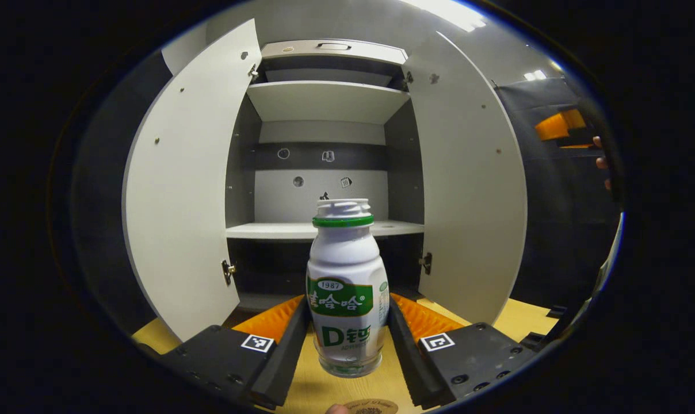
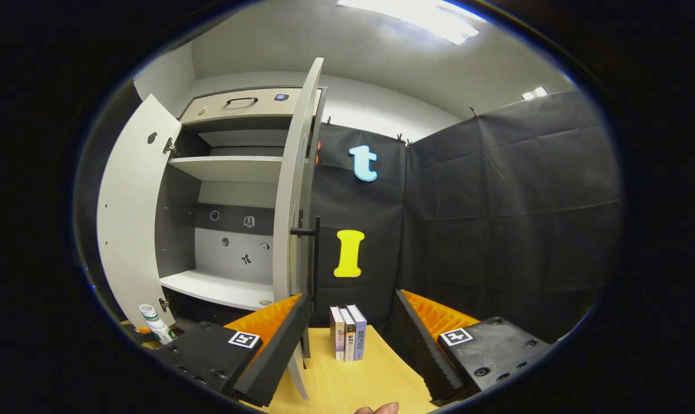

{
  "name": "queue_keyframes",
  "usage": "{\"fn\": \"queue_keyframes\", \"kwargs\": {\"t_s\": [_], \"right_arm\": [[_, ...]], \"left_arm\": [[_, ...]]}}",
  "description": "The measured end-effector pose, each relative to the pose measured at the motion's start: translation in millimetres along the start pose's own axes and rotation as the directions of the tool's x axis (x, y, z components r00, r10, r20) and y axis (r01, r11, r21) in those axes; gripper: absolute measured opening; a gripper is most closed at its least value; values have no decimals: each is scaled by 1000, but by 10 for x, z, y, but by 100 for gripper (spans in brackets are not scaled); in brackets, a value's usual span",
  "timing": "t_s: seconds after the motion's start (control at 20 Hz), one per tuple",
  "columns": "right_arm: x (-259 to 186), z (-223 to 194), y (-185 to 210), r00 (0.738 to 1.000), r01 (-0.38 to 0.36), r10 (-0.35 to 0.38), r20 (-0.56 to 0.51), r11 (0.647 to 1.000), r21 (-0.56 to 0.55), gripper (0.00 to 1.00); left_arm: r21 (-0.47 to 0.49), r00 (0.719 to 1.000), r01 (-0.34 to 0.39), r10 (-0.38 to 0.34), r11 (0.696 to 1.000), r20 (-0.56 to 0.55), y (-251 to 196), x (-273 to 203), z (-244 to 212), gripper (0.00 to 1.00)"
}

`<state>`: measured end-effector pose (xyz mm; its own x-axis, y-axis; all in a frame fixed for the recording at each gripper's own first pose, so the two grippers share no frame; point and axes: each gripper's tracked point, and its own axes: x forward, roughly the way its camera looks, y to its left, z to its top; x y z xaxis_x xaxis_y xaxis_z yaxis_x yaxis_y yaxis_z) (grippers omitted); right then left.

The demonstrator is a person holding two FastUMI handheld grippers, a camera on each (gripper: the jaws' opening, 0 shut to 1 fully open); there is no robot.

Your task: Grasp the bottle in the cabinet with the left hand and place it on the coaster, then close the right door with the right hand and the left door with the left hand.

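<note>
While my left gripper (image 1: 347,333) clamps the bottle (image 1: 346,287) upright over the table (image 1: 514,319), clear of the cabinet (image 1: 324,230), I judge the coaster (image 1: 370,407) placement is underway: lower it straight down. From the right gripper view, my right gripper (image 2: 353,339) gapes empty beside the right door (image 2: 293,201), awaiting its push.

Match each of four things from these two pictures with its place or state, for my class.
Things:
1. white plastic bottle with green label
2. round brown coaster
3. three upright books
4. grey cabinet doors

States:
A. swung open
B. on the yellow table, past the right gripper
C. between the left gripper's fingers
D. at the bottom edge, below the bottle

Pairs: 1-C, 2-D, 3-B, 4-A
</note>
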<state>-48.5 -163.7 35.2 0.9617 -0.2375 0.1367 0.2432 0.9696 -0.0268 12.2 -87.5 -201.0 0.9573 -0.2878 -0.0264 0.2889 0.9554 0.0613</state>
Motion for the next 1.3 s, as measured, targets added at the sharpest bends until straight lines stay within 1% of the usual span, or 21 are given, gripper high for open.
{"fn": "queue_keyframes", "kwargs": {"t_s": [0.1,0.3,0.4,0.5,0.6,0.7,0.8,0.9,1.05,1.3], "right_arm": [[-17,-2,12,1000,-5,5,6,999,-33,97],[-40,-32,129,1000,-27,28,8,996,-84,97],[-25,-53,170,999,-31,32,3,995,-98,97],[-3,-77,189,999,-41,41,3,996,-82,97],[28,-81,159,999,-39,39,2,998,-51,98],[50,-99,93,1000,-27,27,-8,999,-31,97],[78,-120,18,1000,-6,6,-23,1000,-16,97],[86,-138,-3,1000,-1,1,-27,1000,-6,98],[85,-191,31,999,-9,9,-39,1000,-6,97],[44,-178,104,999,-28,27,-33,999,-33,97]], "left_arm": [[-11,1000,25,-25,1000,-12,-55,-101,-251,77],[9,996,64,-64,998,-66,-154,-247,-784,77],[-8,993,89,-89,996,-74,-215,-286,-958,78],[-34,991,110,-112,993,-78,-268,-294,-1105,78],[-52,989,115,-119,992,-84,-293,-297,-1242,78],[-43,987,113,-117,993,-110,-313,-306,-1399,79],[-43,985,114,-118,993,-124,-332,-329,-1495,79],[-56,984,111,-117,992,-136,-371,-368,-1543,80],[-61,985,104,-111,993,-130,-381,-382,-1541,82],[-74,980,93,-105,993,-171,-389,-378,-1659,83]]}}
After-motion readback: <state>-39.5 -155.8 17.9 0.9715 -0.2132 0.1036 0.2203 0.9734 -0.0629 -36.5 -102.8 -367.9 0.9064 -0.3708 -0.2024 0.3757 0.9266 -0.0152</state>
